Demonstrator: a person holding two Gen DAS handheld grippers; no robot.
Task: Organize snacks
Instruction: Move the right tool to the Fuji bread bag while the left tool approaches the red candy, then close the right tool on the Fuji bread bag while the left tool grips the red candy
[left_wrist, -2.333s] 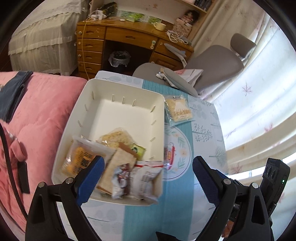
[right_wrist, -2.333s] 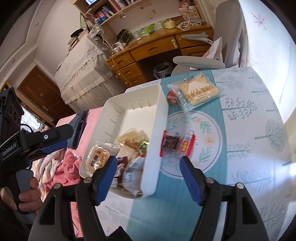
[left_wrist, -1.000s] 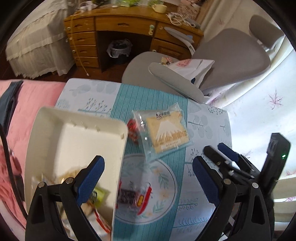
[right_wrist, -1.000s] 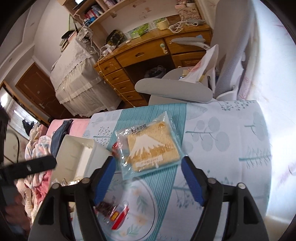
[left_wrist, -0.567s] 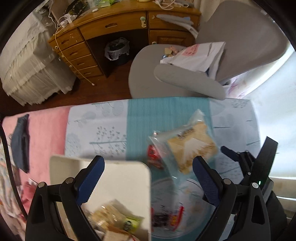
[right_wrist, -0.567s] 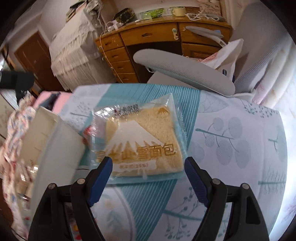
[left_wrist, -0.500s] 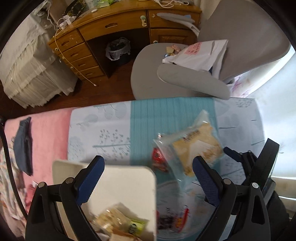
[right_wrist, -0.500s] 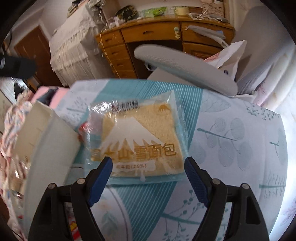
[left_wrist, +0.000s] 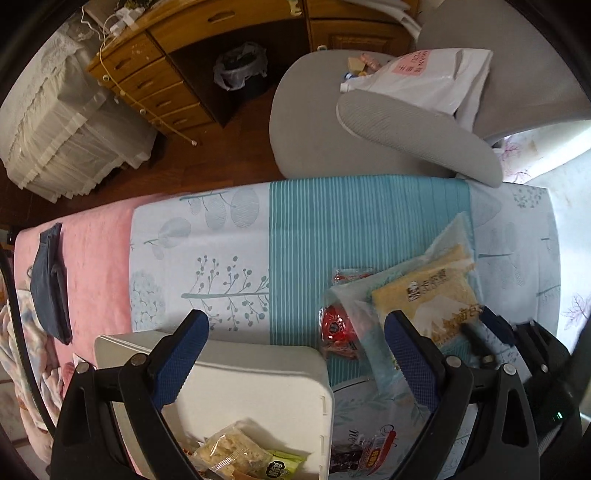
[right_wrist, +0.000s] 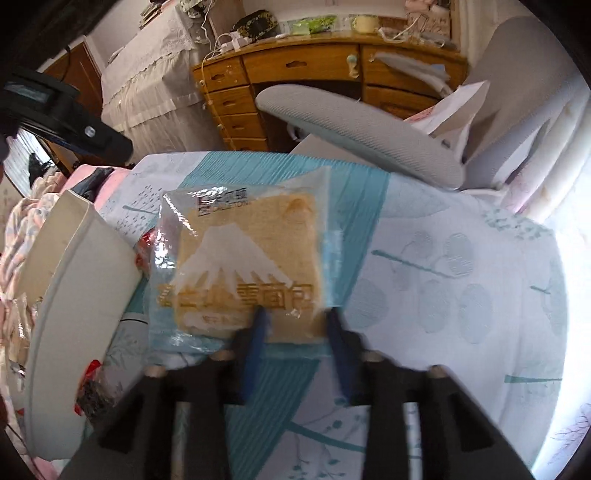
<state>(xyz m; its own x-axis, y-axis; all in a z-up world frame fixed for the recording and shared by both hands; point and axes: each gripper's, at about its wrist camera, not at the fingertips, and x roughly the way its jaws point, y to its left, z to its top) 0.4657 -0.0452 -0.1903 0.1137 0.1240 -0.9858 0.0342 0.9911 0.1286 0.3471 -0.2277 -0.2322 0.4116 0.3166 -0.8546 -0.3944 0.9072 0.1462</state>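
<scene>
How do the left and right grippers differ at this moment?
The left gripper is open wide and holds nothing; the right gripper is shut on the bread packet. The left gripper hangs above the white bin; the right gripper is low at the packet's near edge. Both have blue pads.

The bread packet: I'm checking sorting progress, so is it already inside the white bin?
No, the bread packet lies on the tablecloth beside the white bin, with the right gripper closing on its near edge.
</scene>
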